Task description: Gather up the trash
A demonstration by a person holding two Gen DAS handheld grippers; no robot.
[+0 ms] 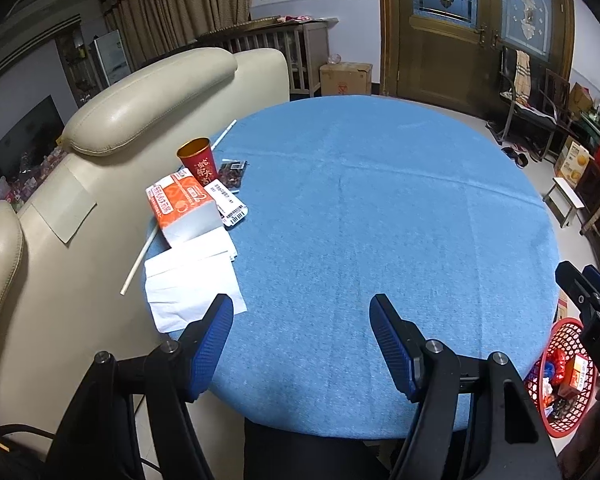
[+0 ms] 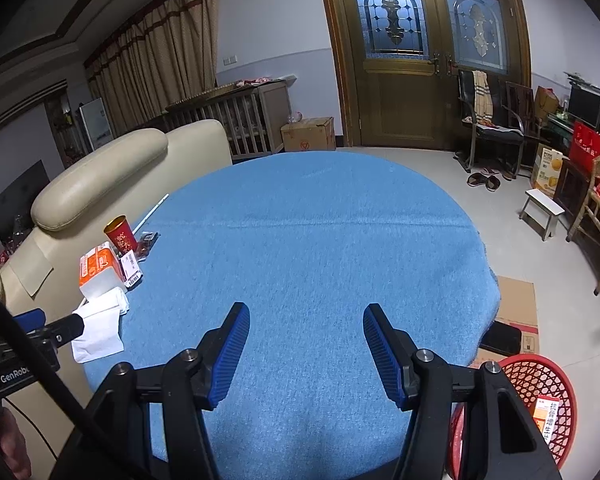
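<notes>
the left gripper [image 2: 40, 322] has the white letters "genrob" on its black body, cut off at the edge. the right gripper [image 1: 580, 280] has "das" on its black side. a small box [image 2: 550, 420] in the red basket [image 2: 540, 372] has big dark chinese signs "抗骨增生". the red cup [image 1: 199, 160] has gold chinese signs, too small to read. the orange pack [image 1: 180, 204] has white signs, also too small. the white slip [image 1: 230, 204] has a bar code.
</notes>
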